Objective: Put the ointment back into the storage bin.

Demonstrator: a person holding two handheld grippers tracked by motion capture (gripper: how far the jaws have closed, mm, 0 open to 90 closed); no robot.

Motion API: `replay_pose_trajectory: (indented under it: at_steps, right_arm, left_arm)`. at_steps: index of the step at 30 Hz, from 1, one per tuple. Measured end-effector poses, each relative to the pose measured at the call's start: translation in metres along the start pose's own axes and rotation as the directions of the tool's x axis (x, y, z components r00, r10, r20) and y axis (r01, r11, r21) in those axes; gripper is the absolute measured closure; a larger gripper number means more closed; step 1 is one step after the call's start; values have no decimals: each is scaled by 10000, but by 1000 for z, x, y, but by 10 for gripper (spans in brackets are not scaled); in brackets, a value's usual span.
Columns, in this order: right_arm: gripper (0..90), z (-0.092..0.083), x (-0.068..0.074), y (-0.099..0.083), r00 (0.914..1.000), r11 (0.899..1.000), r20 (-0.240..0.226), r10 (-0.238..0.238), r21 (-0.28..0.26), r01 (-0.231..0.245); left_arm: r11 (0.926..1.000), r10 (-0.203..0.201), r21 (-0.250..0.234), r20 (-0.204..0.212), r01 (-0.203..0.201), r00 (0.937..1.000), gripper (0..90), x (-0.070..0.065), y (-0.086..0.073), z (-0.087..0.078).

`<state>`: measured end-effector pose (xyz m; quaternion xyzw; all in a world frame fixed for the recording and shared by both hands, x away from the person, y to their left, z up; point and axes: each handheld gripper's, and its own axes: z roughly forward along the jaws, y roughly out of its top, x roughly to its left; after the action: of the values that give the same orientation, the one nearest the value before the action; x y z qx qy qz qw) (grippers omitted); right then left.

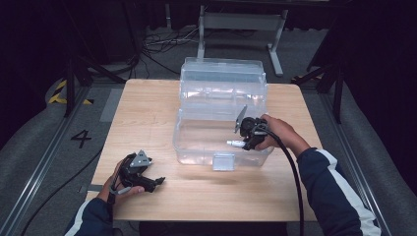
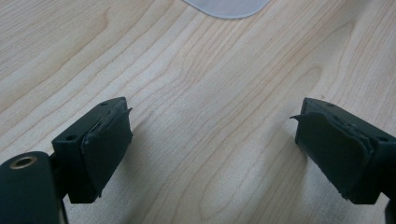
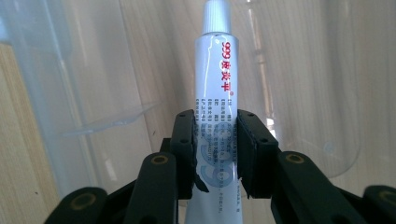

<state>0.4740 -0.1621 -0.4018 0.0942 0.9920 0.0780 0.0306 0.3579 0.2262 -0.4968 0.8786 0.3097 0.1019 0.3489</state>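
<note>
The right gripper (image 1: 244, 138) has its jaws closed on a white tube (image 3: 217, 116) with red and blue print, gripped across the lower body so the capped end sticks out ahead. In the high view the tube (image 1: 235, 143) is held level over the open clear plastic box (image 1: 196, 147), just inside its right wall and above the floor of the box, so the carrying appears mostly done; what seems left is to lower the tube, let go and draw the hand back, and perhaps shut the lid (image 1: 221, 78), which stands raised behind. The left gripper (image 1: 152, 182) rests near the front left of the desk (image 1: 147, 113), well apart from the box, its jaws wide open with nothing between them but bare wood. The box looks empty inside, so little blocks the way; the right wall and front latch (image 1: 223, 161) sit close to the hand. Beyond the desk are cables and a metal stand on the floor.
</note>
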Motion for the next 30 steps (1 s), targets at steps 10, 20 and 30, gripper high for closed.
replay_pose_trajectory:
  at_steps: [10, 20, 30]
  right_arm:
    - [711, 2, 1, -2, 10000, 10000, -97, 24, 16, -23]
    - [711, -2, 1, -5, 10000, 9998, -37, 56, -175, -57]
    - [679, -16, 5, -14, 9990, 9851, -16, 441, -1660, -438]
  left_arm:
    - [10000, -5, -14, -10, 5, 10000, 108, 0, 0, 0]
    - [10000, -4, -13, -11, 4, 10000, 108, 0, 0, 0]
    - [10000, -5, -14, -12, 5, 10000, 108, 0, 0, 0]
